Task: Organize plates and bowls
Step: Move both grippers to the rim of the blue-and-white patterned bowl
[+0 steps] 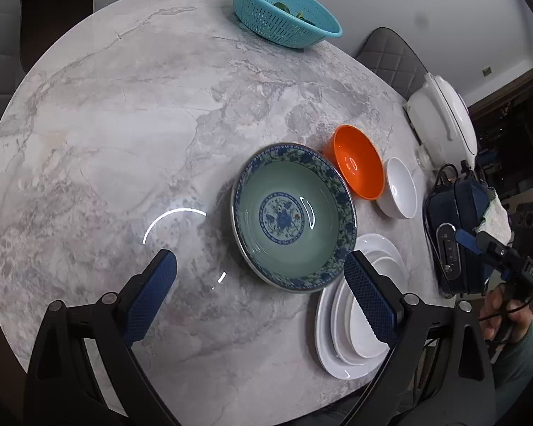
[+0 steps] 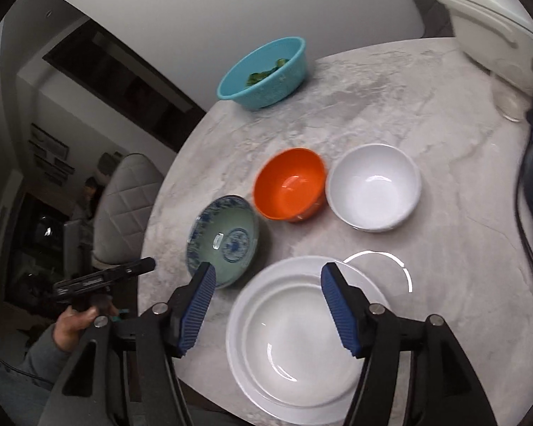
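Note:
A large blue-patterned bowl [image 1: 295,216] [image 2: 224,238] stands on the round marble table [image 1: 124,124] [image 2: 426,106]. Beyond it, an orange bowl [image 1: 359,167] [image 2: 289,188] and a white bowl [image 1: 401,188] [image 2: 373,186] sit side by side. A stack of white plates [image 1: 327,337] [image 2: 295,337] lies near the table's front edge. My left gripper [image 1: 259,259] hovers open above the table beside the patterned bowl's near rim, holding nothing. My right gripper [image 2: 266,269] hangs open over the plate stack, its pads clear of the plates.
A teal colander [image 1: 284,14] [image 2: 263,74] with some greens sits at the far edge. A white appliance [image 1: 444,113] [image 2: 486,28] and a dark blue bag [image 1: 455,227] crowd the right side. Quilted grey chairs [image 1: 391,56] [image 2: 128,206] ring the table.

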